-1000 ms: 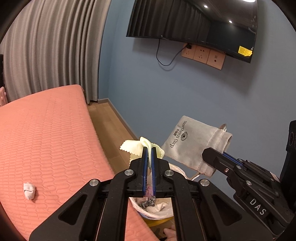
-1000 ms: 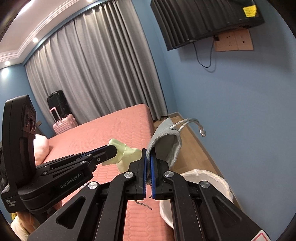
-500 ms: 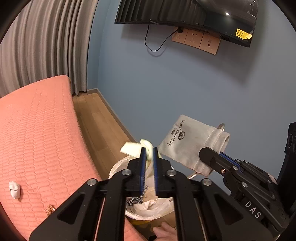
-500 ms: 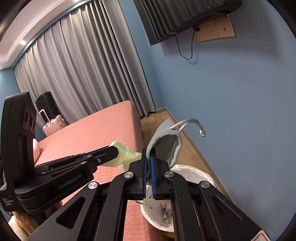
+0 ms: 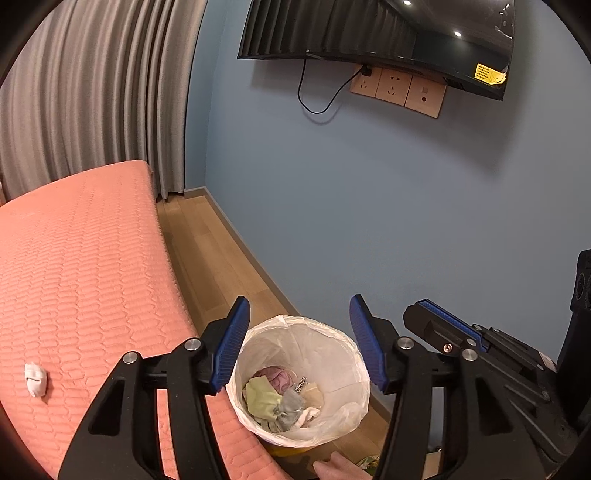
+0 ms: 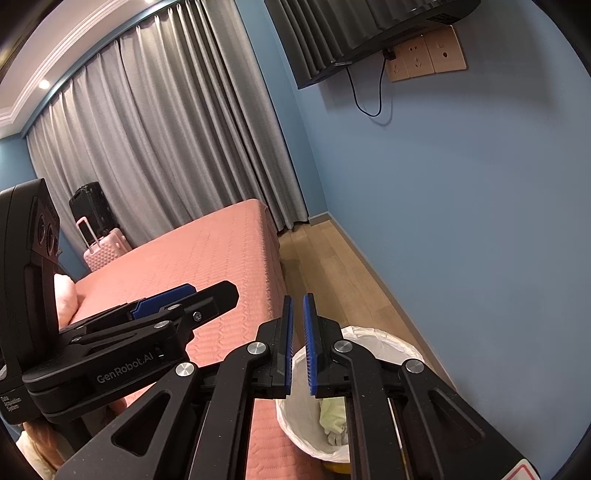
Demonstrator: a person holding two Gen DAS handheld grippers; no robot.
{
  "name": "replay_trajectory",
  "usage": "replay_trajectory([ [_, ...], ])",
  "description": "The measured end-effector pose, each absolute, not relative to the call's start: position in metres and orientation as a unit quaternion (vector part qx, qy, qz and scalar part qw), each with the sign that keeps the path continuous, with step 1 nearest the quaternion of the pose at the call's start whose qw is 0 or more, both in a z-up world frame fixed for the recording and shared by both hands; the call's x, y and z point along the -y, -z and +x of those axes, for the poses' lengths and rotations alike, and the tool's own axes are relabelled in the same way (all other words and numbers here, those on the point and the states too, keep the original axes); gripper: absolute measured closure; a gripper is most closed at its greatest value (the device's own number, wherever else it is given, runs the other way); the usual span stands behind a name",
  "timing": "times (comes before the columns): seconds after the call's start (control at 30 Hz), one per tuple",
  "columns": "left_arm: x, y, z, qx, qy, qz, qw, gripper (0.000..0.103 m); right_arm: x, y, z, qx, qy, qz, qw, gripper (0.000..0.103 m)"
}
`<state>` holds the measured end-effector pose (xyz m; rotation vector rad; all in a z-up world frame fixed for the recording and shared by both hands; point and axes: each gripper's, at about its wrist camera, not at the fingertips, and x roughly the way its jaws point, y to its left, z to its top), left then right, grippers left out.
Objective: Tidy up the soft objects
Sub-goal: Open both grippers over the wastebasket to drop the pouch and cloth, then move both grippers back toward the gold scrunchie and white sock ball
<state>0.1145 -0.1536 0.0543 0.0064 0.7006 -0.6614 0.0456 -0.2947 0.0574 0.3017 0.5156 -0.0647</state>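
A bedroom with blue walls, grey curtains (image 5: 92, 92) and a wood floor (image 5: 218, 266); a wall-mounted television (image 5: 373, 33) hangs above a row of sockets (image 5: 397, 90). A bed with a salmon quilted cover (image 5: 81, 266) fills the left of both wrist views, and a pink suitcase (image 6: 105, 245) stands by the curtains beyond it.

Beside the bed's near corner stands a bin lined with a white bag (image 5: 328, 343). In it lie the soft objects: a pale yellow cloth (image 5: 262, 398), a grey pouch (image 5: 290, 404) partly over the cloth, a pink-purple item (image 5: 279, 378) and some whitish pieces. A small white wad (image 5: 36, 379) rests alone on the bed cover, well apart from the bin.

The left gripper (image 5: 299, 345) hovers above the bin, its jaws opening, the blue pads spread wide with nothing between them. The right gripper (image 6: 298, 343) is just beside it, also over the bin; its jaws are opening too, a narrow gap showing between the pads, and they grasp nothing. Part of a hand (image 5: 338, 469) shows at the lower edge of the left view.
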Motion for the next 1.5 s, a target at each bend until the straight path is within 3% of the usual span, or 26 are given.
replay_trajectory([
  [0.6, 0.102, -0.055, 0.108, -0.332, 0.282, -0.023, 0.900, 0.049, 0.229, -0.053, 0.043, -0.277, -0.015, 0.124, 0.953, 0.089],
  [1.13, 0.000, -0.027, 0.122, -0.355, 0.196, -0.057, 0.913, 0.048, 0.132, -0.021, 0.065, -0.326, -0.080, 0.097, 0.937, 0.078],
  [1.27, -0.035, -0.014, 0.128, -0.366, 0.165, -0.068, 0.913, 0.044, 0.106, -0.004, 0.076, -0.348, -0.097, 0.092, 0.928, 0.076],
  [1.4, -0.065, 0.000, 0.131, -0.374, 0.129, -0.068, 0.916, 0.039, 0.079, 0.016, 0.085, -0.367, -0.106, 0.084, 0.920, 0.064],
  [1.5, -0.085, 0.013, 0.133, -0.384, 0.110, -0.074, 0.914, 0.039, 0.060, 0.037, 0.095, -0.389, -0.114, 0.087, 0.910, 0.061],
])
